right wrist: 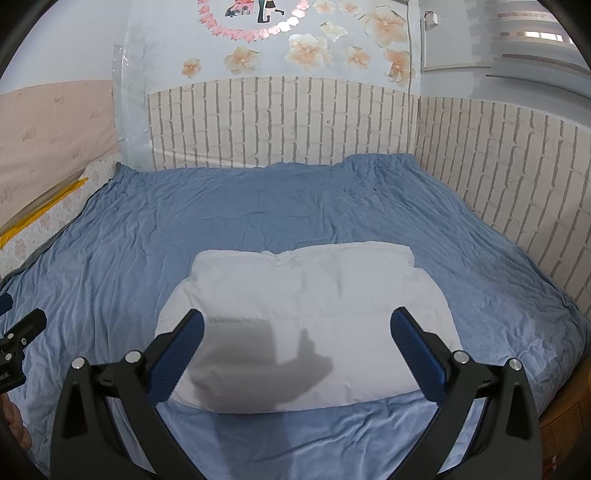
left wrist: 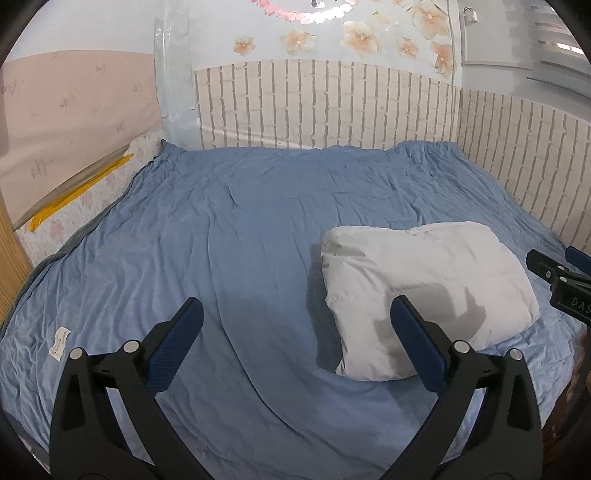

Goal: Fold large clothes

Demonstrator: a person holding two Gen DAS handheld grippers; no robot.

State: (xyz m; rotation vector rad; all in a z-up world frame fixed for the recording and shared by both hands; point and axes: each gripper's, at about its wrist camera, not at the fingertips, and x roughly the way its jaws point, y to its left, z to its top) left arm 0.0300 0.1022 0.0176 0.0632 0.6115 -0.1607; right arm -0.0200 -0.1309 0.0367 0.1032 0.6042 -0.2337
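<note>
Left claw (left wrist: pixel 297 314) wide, empty; right claw (right wrist: pixel 297 325) wide above folded white garment (right wrist: pixel 306 325).

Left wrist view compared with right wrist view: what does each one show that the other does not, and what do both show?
Only the left wrist view shows a small white label on the blue bedsheet and the right tool entering at the right edge.

Only the right wrist view shows a cartoon sticker inside the petal ring on the wall, and the left tool at the left edge.

Both show the folded white padded garment lying on the sheet, the brick-pattern wall panels, flower stickers, and both tools open and empty.
</note>
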